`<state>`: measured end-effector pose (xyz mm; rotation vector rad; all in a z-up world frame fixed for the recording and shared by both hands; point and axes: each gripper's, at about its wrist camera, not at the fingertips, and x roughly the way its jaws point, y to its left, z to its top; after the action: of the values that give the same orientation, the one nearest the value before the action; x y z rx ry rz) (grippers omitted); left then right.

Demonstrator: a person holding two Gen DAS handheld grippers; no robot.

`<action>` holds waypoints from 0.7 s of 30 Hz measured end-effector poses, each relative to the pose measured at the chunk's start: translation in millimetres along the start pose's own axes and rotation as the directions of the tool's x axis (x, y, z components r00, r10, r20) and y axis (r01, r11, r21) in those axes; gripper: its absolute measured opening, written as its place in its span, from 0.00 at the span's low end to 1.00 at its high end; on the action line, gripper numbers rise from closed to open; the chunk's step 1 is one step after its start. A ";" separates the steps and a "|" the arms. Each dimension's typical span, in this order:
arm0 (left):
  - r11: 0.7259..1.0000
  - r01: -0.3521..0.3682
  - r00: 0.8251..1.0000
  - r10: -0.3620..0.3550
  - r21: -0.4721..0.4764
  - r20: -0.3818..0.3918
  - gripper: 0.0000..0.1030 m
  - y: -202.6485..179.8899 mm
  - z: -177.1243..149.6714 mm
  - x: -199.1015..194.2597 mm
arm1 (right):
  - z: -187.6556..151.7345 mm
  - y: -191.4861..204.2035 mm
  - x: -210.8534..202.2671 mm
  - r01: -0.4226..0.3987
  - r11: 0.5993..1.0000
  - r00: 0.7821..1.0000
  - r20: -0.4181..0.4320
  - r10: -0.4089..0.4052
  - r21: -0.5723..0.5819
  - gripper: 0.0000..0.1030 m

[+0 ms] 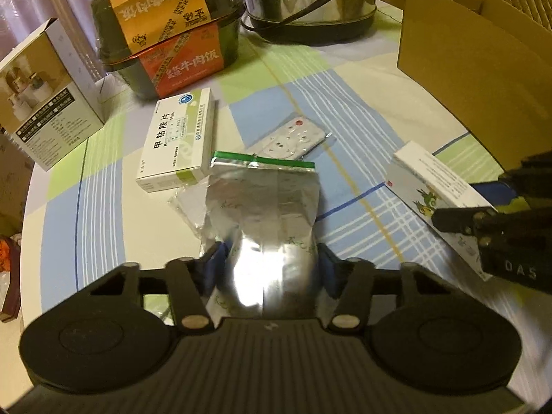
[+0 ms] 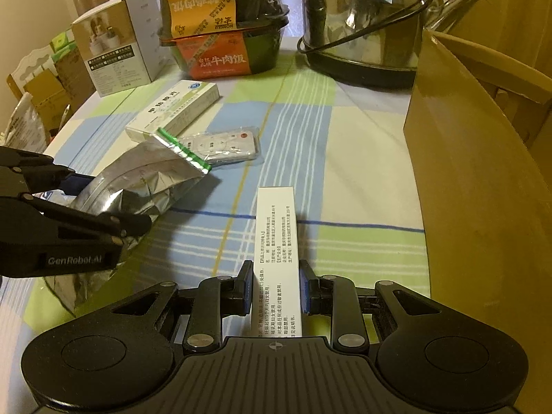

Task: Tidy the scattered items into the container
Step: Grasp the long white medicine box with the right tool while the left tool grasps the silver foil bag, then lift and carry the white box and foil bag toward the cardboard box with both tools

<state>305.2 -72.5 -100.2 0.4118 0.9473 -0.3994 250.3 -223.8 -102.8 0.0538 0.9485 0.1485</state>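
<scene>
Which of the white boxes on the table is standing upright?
The tall photo-printed box at the far left; the green-white medicine box lies flat, the slim one is gripped.

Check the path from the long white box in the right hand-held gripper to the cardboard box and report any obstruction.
Nothing visible blocks it. The long white box sits between the right hand-held gripper fingers, and only bare tablecloth lies between it and the cardboard box on its right.

A crinkled, shiny foil pouch [image 1: 262, 214] and a remote [image 1: 293, 136] in clear glossy plastic lie on the checked cloth [image 2: 310, 131], near a mirror-bright metal kettle [image 2: 365, 24] and a matt brown cardboard box [image 2: 483, 186].
</scene>
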 end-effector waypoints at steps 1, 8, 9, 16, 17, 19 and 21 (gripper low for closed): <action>1.000 0.002 1.000 -0.002 0.006 -0.001 0.37 -1.7 -1.5 -3.6 | -1.2 0.4 -2.3 -0.002 1.000 1.000 0.000 0.002 0.001 0.28; 0.997 0.079 0.997 -0.079 -0.005 -0.014 0.31 -25.4 -31.1 -45.7 | -21.1 4.9 -30.5 -0.005 1.000 1.000 -0.013 0.005 0.009 0.28; 0.996 0.092 0.996 -0.092 -0.018 -0.015 0.31 -29.1 -37.5 -52.2 | -26.6 5.2 -35.7 -0.006 1.000 1.000 -0.017 0.006 0.012 0.28; 0.993 0.107 0.993 -0.109 -0.057 -0.036 0.33 -53.5 -86.3 -76.3 | -68.0 7.4 -59.9 -0.008 1.000 0.999 -0.051 0.010 0.025 0.28; 0.992 0.107 0.993 -0.110 -0.061 -0.035 0.34 -53.5 -88.5 -77.1 | -71.9 7.4 -60.2 -0.009 1.000 0.998 -0.055 0.010 0.026 0.28; 0.992 0.110 0.993 -0.113 -0.069 -0.039 0.36 -51.6 -88.1 -77.1 | -77.1 8.0 -59.7 -0.006 1.000 0.998 -0.058 0.007 0.025 0.28; 0.992 0.115 0.993 -0.117 -0.057 -0.034 0.38 -50.4 -84.5 -76.9 | -77.4 8.9 -59.1 -0.006 1.000 0.999 -0.053 0.007 0.019 0.29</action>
<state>181.4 -61.6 -87.7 0.3161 1.0190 -0.4715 152.6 -225.4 -99.3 0.0704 1.0028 0.1475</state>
